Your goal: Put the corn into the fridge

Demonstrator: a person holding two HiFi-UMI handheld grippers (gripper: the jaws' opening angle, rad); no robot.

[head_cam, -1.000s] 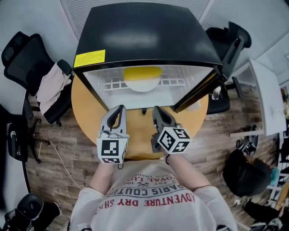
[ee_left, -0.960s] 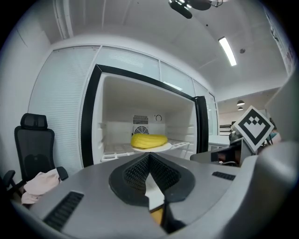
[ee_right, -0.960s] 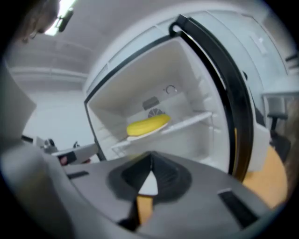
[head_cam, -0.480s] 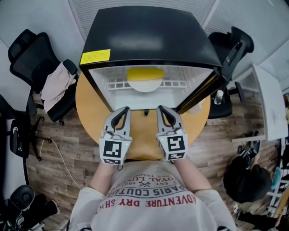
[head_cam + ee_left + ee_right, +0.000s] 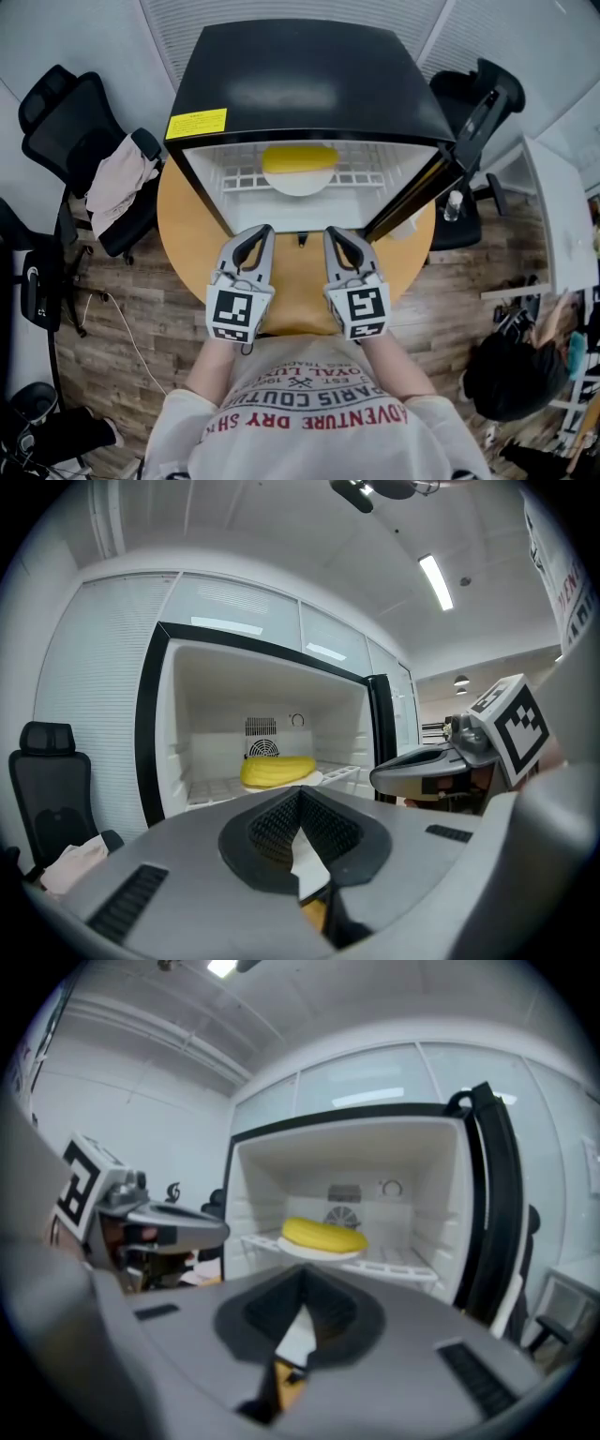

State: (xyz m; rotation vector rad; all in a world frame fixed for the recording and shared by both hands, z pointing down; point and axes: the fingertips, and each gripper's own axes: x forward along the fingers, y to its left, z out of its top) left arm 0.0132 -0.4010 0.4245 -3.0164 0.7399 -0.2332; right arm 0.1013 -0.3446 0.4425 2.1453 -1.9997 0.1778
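Note:
The yellow corn point(image 5: 300, 157) lies on a white plate point(image 5: 300, 181) on the wire shelf inside the open black fridge point(image 5: 309, 75). It also shows in the left gripper view as the corn point(image 5: 278, 771) and in the right gripper view as the corn point(image 5: 323, 1236). My left gripper point(image 5: 255, 234) and right gripper point(image 5: 336, 234) hover side by side over the table, just in front of the fridge opening. Both point at it. Each is shut with nothing between its jaws, as seen at the left gripper point(image 5: 300, 797) and the right gripper point(image 5: 302, 1290).
The fridge stands on a round wooden table point(image 5: 187, 234). Its door point(image 5: 455, 150) is swung open to the right. A black chair with a cloth point(image 5: 117, 178) stands at the left, another chair point(image 5: 487, 84) at the right. A person's head point(image 5: 506, 361) is at lower right.
The right gripper has straightened and drawn level beside the left one. The left gripper has barely moved. The corn stays on its plate.

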